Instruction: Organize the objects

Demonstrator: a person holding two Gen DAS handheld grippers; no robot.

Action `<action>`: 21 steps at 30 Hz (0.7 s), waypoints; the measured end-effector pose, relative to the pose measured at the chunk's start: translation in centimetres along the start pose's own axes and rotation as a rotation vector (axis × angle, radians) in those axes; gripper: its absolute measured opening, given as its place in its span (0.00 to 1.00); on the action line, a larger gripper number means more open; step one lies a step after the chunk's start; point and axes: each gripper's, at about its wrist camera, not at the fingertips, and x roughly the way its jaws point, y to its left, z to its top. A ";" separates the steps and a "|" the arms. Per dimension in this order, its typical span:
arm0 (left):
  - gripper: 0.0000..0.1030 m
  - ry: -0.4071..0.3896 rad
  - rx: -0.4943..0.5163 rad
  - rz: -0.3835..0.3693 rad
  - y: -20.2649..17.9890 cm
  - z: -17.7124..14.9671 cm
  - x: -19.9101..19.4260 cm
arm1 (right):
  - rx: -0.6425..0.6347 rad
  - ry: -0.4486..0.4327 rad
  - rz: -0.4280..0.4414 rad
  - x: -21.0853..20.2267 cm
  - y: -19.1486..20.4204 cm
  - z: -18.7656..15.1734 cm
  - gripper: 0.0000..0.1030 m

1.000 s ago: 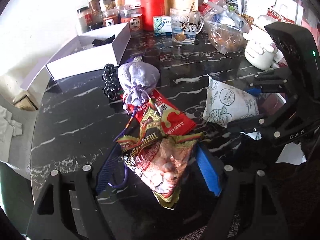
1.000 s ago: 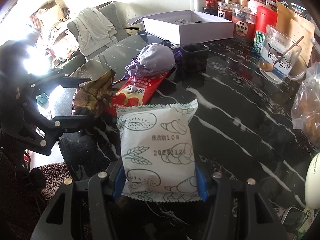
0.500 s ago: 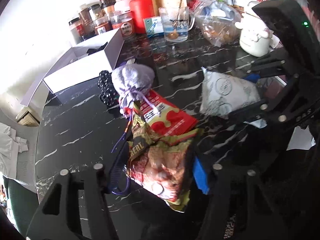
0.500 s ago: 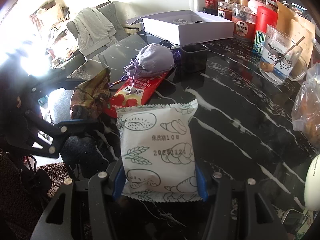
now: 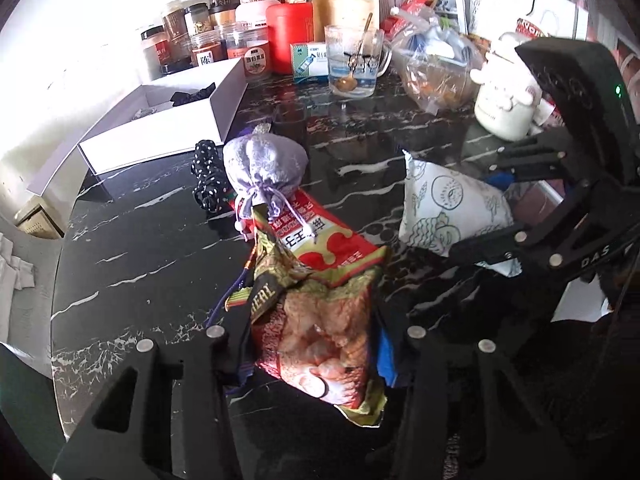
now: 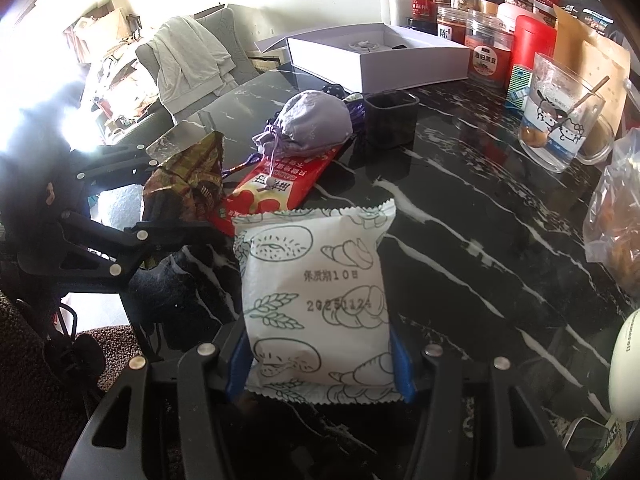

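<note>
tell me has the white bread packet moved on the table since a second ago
No. In the right wrist view the white bread packet sits between the same fingers, its top edge just short of the red snack packet.

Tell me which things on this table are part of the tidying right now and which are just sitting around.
In hand:
left gripper, jaws closing around the crumpled snack bag
right gripper gripping the white bread packet

Lying about:
purple pouch
red packet
white box
glass mug
jars

Pouch [image 5: 264, 168] on flat packet [image 5: 320, 236]; open box [image 5: 168, 128] behind; jars [image 5: 208, 48] behind box.
</note>
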 end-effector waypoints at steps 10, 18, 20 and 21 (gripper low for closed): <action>0.43 -0.039 -0.046 0.002 0.4 1.3 -2.2 | -0.023 -0.035 -0.022 -1.7 0.5 0.9 0.55; 0.43 -0.123 -0.124 -0.060 1.7 2.5 -5.7 | -0.067 -0.082 -0.035 -3.5 1.0 2.5 0.55; 0.43 -0.143 -0.129 -0.061 2.0 3.0 -6.7 | -0.075 -0.087 -0.035 -3.7 1.2 2.8 0.55; 0.43 -0.150 -0.127 -0.053 2.1 3.2 -7.1 | -0.080 -0.090 -0.036 -3.8 1.3 2.9 0.55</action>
